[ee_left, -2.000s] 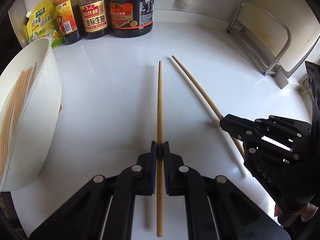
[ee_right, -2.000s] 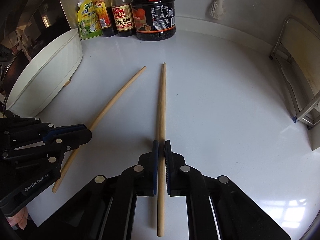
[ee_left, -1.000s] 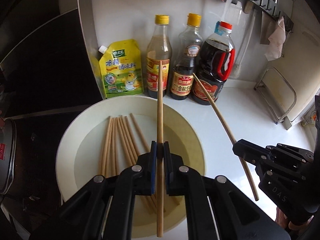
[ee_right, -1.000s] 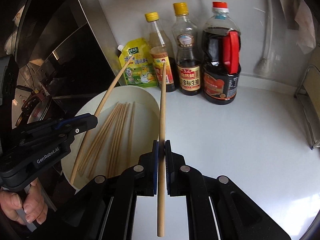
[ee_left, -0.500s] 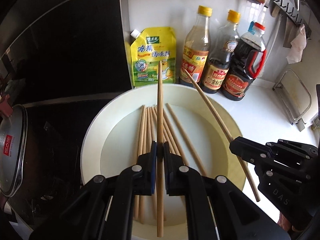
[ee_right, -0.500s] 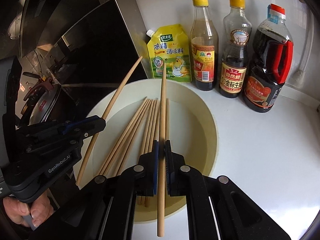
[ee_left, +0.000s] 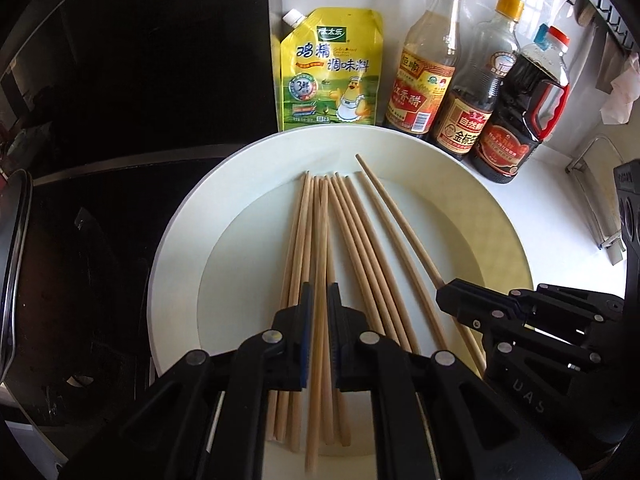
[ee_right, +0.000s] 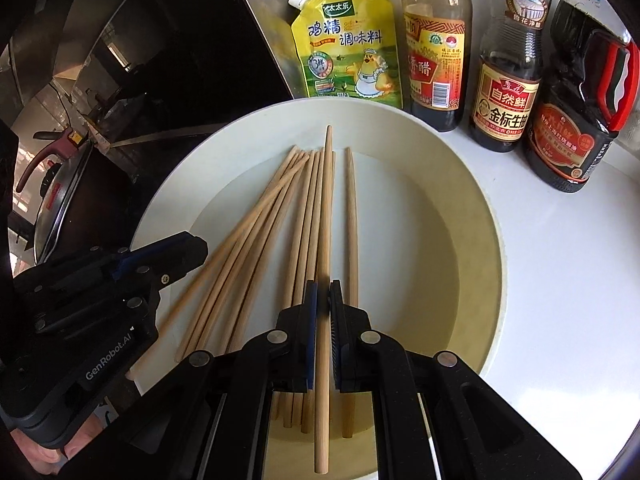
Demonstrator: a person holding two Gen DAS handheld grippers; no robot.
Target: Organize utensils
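Note:
A wide white bowl (ee_left: 176, 264) (ee_right: 480, 216) holds several wooden chopsticks (ee_left: 360, 240) (ee_right: 260, 224) lying side by side. My left gripper (ee_left: 319, 300) hangs low over the bowl with its jaws parted a little around a chopstick (ee_left: 320, 248) that lies loose among the others. It also shows in the right wrist view (ee_right: 160, 256). My right gripper (ee_right: 323, 292) is shut on one chopstick (ee_right: 326, 208) and holds it just above the pile, pointing at the far rim. It appears at the right of the left wrist view (ee_left: 460, 300).
A yellow seasoning pouch (ee_left: 330, 72) and three sauce bottles (ee_left: 428, 72) (ee_right: 504, 80) stand against the wall behind the bowl. A black stove with a pot lid (ee_right: 52, 200) lies left. White counter (ee_right: 560, 280) extends right, with a metal rack (ee_left: 596, 200).
Both grippers moved from the counter to over the bowl and came down. The left gripper's jaws parted and its chopstick now lies in the bowl. The right still grips its chopstick.

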